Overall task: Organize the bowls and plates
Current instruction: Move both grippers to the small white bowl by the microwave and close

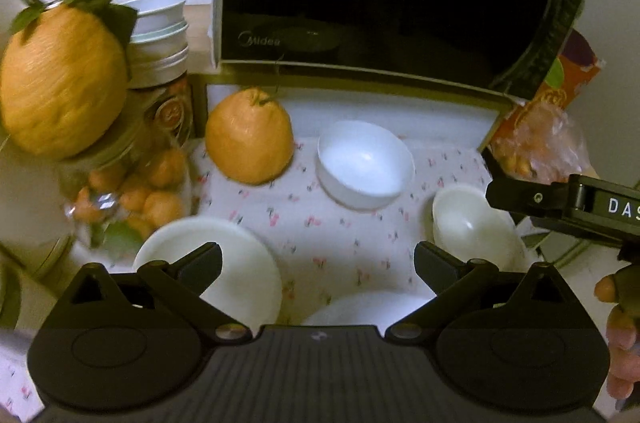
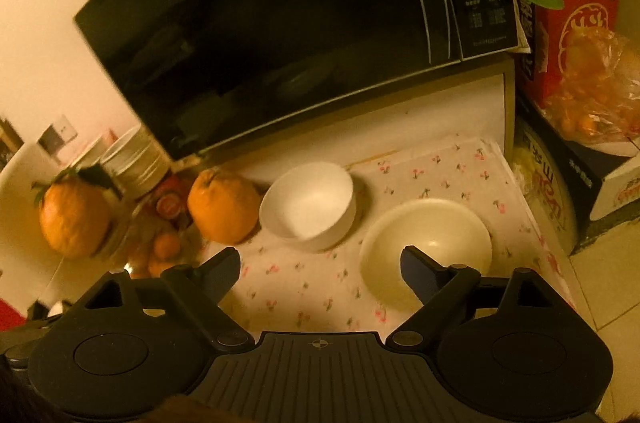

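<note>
Left gripper [image 1: 318, 261] jaws apart over plates [image 1: 240, 271]; right gripper [image 2: 320, 263] apart, empty, near cream bowl [image 2: 436, 235]

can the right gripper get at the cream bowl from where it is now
Probably yes: the right gripper is open with nothing between its fingers, and the cream bowl sits just ahead on the cloth, apart from the white bowl.

Two bowls [image 2: 308, 205] [image 2: 426, 251] side by side before the microwave [image 2: 280, 23] — an orange [image 2: 222, 205] at their left
</note>
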A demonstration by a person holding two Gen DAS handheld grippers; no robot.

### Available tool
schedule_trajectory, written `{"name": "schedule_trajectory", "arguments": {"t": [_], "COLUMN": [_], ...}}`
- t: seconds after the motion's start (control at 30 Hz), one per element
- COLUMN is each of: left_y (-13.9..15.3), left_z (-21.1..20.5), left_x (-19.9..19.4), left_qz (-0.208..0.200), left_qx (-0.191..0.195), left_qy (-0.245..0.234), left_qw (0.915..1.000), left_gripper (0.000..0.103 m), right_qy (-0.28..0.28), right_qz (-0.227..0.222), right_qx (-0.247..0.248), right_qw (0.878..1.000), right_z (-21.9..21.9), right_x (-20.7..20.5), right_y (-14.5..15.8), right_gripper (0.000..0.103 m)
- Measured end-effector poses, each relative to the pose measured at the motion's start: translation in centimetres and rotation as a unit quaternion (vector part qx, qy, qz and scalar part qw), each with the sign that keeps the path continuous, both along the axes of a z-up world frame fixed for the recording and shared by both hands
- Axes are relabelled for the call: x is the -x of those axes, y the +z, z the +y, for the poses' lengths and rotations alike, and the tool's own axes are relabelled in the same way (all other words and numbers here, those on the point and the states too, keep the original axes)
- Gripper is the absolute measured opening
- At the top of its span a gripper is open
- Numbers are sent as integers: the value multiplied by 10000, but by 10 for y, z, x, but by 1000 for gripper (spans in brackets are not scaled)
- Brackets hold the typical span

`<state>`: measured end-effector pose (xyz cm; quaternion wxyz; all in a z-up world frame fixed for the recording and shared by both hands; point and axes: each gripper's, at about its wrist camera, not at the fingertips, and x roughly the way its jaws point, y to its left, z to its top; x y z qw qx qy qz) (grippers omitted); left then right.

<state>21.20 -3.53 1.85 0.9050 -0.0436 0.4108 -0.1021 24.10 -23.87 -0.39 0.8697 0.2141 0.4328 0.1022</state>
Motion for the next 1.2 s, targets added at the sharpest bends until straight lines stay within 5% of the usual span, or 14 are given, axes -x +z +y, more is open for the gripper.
{"name": "schedule_trajectory", "arguments": {"t": [0.2,0.67,0.77,0.93,1.2], "left_y": [-8,-45,-51,-59,-63], "left_z": [-7,-25,-26,-26,-26], "left_x": [-36,-84,-91,-97,-102], "left_qz": [-7,-24,-3,8,-28], "left_qx": [355,631,717,785,703], "left_qy": [7,12,40,64,152], "left_qw": [9994,9980,9974,9969,9974], "left_gripper": [97,66,60,48,30], "right_qy": [-104,-173,-144,-132,-257], "right_qz": [181,384,315,288,350], "right_qx": [-143,-381,-306,-67,-124], "right_qw": [9997,9984,9989,9995,9990], "right_z": [-5,1,5,14,17], "right_x": [-40,-95,-101,-107,-111], "right_y": [-24,-69,-71,-79,-93], "right_gripper": [89,88,78,45,19]}}
